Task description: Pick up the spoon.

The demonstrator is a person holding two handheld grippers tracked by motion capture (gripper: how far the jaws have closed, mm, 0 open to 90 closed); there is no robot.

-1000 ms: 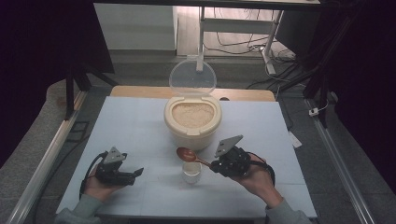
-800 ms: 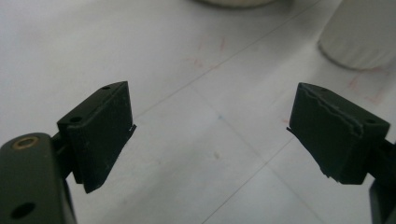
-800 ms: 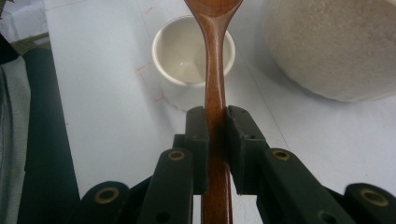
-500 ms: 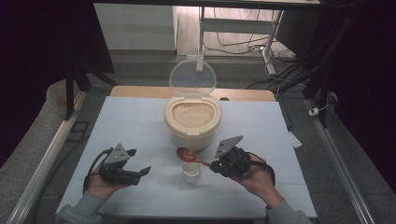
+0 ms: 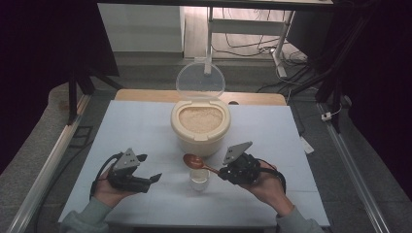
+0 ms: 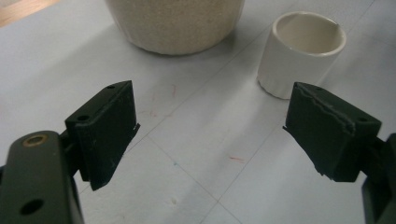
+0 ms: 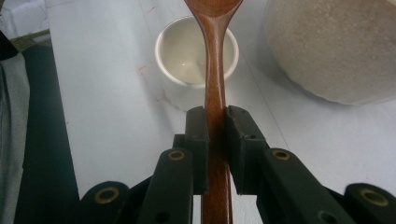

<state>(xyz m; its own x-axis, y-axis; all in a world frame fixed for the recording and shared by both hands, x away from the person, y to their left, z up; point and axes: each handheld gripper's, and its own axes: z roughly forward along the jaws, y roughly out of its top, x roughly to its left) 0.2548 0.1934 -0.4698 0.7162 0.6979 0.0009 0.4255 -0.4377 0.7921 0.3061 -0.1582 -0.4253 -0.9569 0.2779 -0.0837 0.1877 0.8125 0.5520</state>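
Pale blue-grey table covering (image 5: 136,131) is seen from above, with dark floor and cables beyond it. At its middle a cream container of rice (image 5: 200,127) is stood, its clear lid (image 5: 200,80) tipped up behind. Just in front of that container a small white cup (image 5: 199,178) is placed, and it appears empty in the right gripper view.

The right gripper (image 5: 224,173) is held to the right of the cup, its jaws closed tight on the handle of a wooden spoon (image 5: 196,162). The spoon is pointed away from those jaws, so that its bowl is carried above and just past the cup, toward the rice. No rice can be made out in the spoon's bowl.

The left gripper (image 5: 149,168) is held to the left of the cup, jaws spread wide with nothing between them. From its own camera the cup (image 6: 301,53) is seen ahead and toward the right jaw, with the rice container (image 6: 175,21) farther ahead.

Compared with a second ago, the left gripper has been lifted off the table covering and brought slightly nearer the cup, while the spoon and right gripper are unchanged. This is judged as preparation to steady the cup before rice is scooped into it.
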